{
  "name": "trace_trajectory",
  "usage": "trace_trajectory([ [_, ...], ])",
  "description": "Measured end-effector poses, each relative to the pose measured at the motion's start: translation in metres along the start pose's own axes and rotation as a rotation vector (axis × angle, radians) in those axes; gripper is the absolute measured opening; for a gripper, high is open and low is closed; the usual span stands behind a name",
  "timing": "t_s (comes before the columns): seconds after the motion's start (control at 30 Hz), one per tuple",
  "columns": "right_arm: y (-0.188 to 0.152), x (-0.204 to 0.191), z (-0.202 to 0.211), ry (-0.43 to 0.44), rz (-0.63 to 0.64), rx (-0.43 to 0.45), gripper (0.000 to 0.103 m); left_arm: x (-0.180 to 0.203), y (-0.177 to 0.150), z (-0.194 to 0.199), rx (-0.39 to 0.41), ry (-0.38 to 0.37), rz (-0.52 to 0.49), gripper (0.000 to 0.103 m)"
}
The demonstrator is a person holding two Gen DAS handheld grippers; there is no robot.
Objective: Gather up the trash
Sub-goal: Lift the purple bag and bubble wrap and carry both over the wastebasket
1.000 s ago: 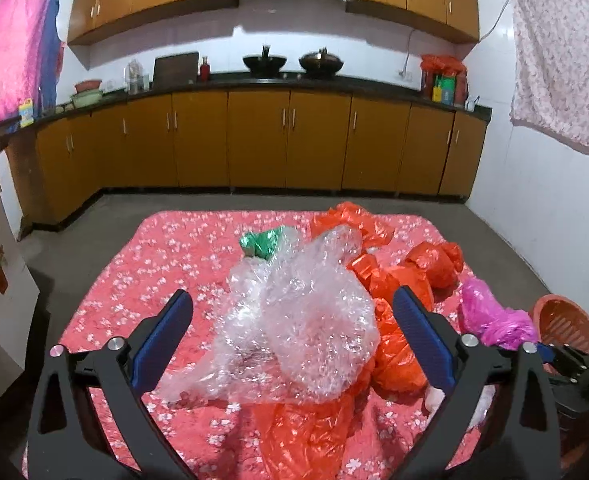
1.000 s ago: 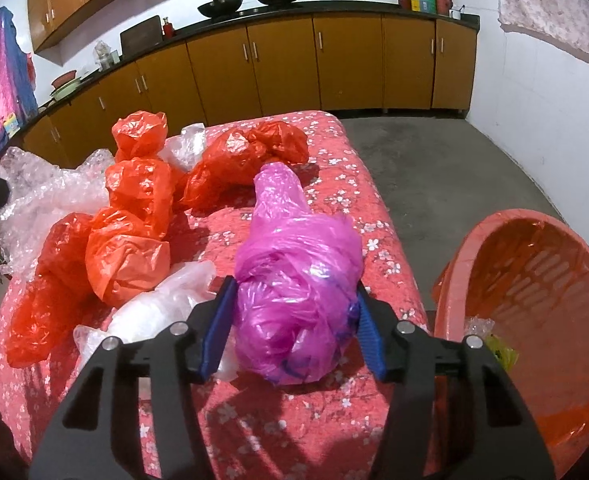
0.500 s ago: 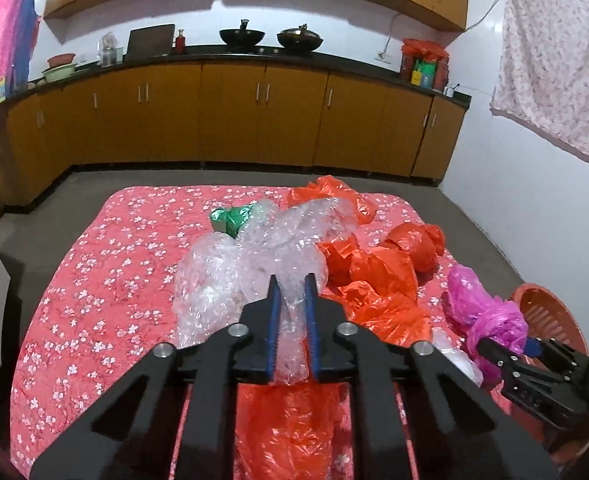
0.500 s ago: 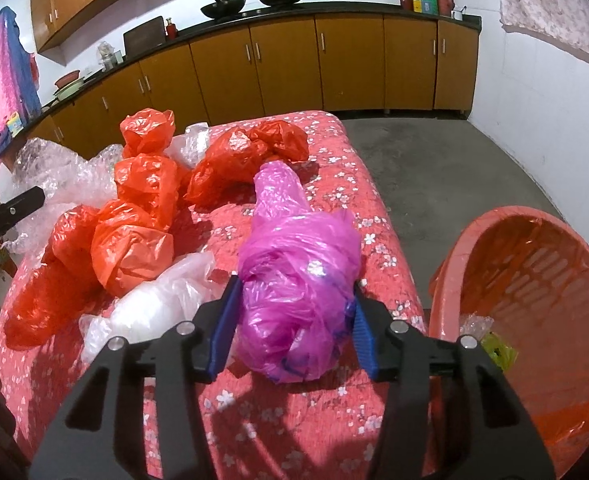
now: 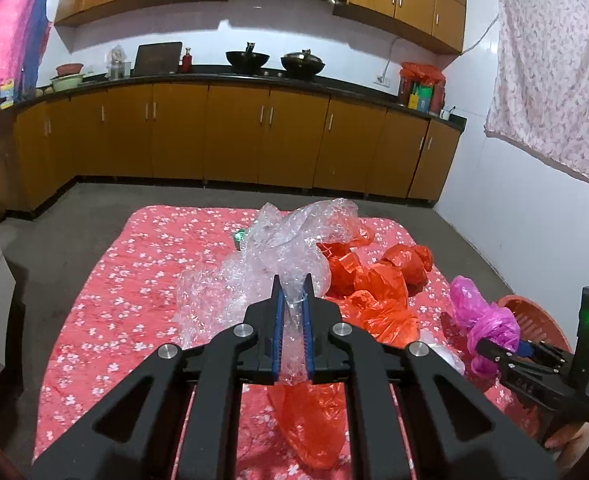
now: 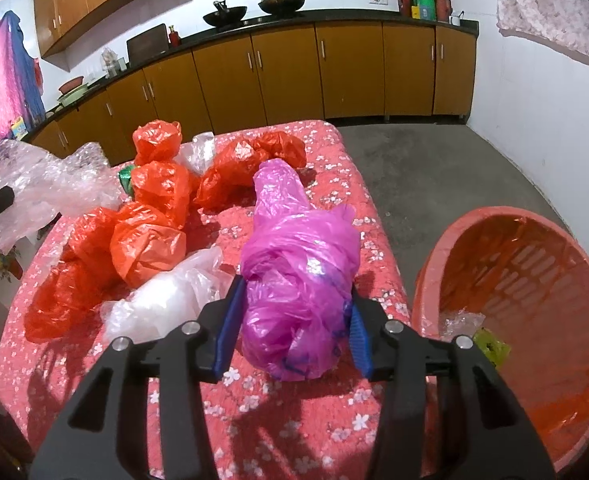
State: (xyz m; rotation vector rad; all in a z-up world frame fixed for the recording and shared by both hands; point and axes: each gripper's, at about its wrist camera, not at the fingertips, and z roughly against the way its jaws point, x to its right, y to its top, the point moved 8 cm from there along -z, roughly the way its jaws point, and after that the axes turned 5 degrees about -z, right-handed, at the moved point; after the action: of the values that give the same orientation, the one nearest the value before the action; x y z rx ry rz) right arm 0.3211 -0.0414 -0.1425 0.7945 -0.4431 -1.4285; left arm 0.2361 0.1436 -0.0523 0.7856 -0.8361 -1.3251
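Observation:
My left gripper (image 5: 292,292) is shut on a clear bubble-wrap sheet (image 5: 278,256) and holds it lifted above the red flowered table (image 5: 134,280); the sheet also shows in the right wrist view (image 6: 50,188). My right gripper (image 6: 294,320) is shut on a pink plastic bag (image 6: 298,264), also seen in the left wrist view (image 5: 482,324). Several orange bags (image 6: 150,232) and a clear bag (image 6: 166,300) lie on the table. An orange basket (image 6: 534,280) stands to the right of the table, with a few scraps inside.
Brown kitchen cabinets (image 5: 234,136) with a dark counter run along the back wall. Grey floor (image 6: 434,168) lies between table and cabinets. A white wall (image 5: 514,220) with a hanging cloth is on the right. A small green wrapper (image 6: 125,178) lies among the bags.
My left gripper closed on the bubble wrap and lifted it up off the table. My right gripper kept its hold on the pink bag and shifted slightly.

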Motion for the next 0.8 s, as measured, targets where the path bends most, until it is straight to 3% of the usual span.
trace_trajectory([
  [0.4,0.011,0.008,0.048,0.005,-0.004,0.076,0.046,0.017,0.013,0.025,0.050,-0.032,-0.024,0.008],
  [0.8,0.015,0.051,0.097,-0.045,-0.043,0.147,0.046,0.089,0.025,0.045,0.095,-0.184,-0.105,0.008],
])
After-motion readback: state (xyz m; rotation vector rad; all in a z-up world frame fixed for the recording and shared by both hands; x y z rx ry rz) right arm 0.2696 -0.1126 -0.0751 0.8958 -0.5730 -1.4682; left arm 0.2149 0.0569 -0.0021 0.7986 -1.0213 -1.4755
